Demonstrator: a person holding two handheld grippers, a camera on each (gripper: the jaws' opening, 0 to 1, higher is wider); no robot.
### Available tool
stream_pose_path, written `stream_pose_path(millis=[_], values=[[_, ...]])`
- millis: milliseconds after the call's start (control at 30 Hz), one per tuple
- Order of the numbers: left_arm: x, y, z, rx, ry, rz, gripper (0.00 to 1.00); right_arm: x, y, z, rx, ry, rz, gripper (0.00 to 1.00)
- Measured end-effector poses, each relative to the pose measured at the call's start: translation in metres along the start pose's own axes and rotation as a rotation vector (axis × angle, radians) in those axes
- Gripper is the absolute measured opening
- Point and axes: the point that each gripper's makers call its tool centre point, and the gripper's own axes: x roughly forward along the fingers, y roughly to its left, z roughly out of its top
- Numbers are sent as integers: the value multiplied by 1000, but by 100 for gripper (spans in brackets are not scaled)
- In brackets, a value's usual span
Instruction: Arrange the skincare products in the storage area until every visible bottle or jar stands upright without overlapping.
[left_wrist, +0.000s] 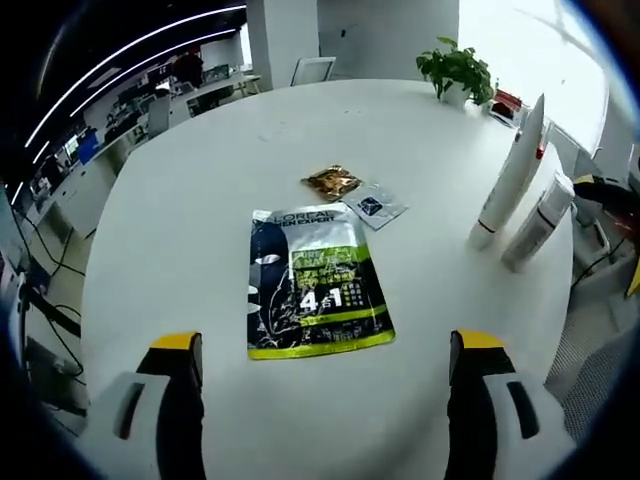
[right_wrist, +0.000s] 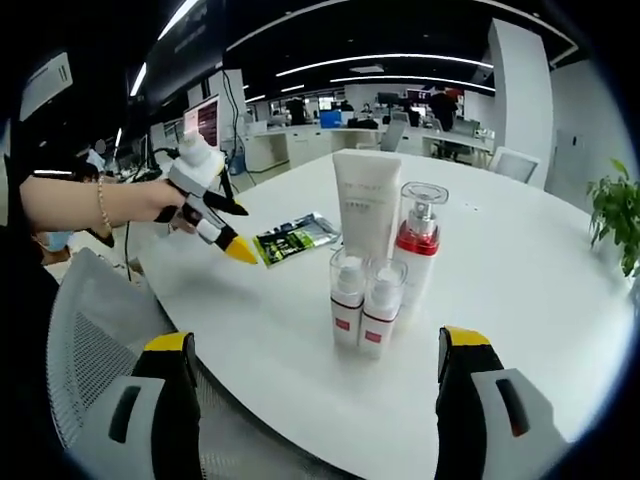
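My left gripper (left_wrist: 318, 375) released, jaws wide, L'Oreal sachet (left_wrist: 313, 283) flat just ahead between them, my right gripper (right_wrist: 316, 378) released too, empty, two small bottles (right_wrist: 363, 302) upright just ahead.

I can't read the small print on the sachet (left_wrist: 316, 282) from here. The white tube (right_wrist: 366, 203) hides part of the pump bottle (right_wrist: 417, 244). The plant (right_wrist: 618, 213) is cut off at the edge.

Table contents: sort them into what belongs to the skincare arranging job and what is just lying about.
Job:
white tube
pump bottle
two small bottles
green-and-black sachet
gold sachet
grey sachet

Lying about:
potted plant
mesh chair
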Motion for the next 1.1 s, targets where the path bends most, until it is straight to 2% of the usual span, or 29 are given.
stream_pose_path(millis=[300, 733, 967, 1100], values=[[18, 8, 6, -7, 30, -13, 97, 2, 1, -3, 0, 19, 2, 100], [40, 16, 5, -13, 64, -1, 95, 3, 2, -5, 5, 35, 7, 100], [48, 17, 1, 13, 96, -3, 93, 3, 3, -5, 3, 36, 13, 100], [44, 16, -3, -12, 114, -4, 91, 4, 4, -6, 6, 44, 20, 99]])
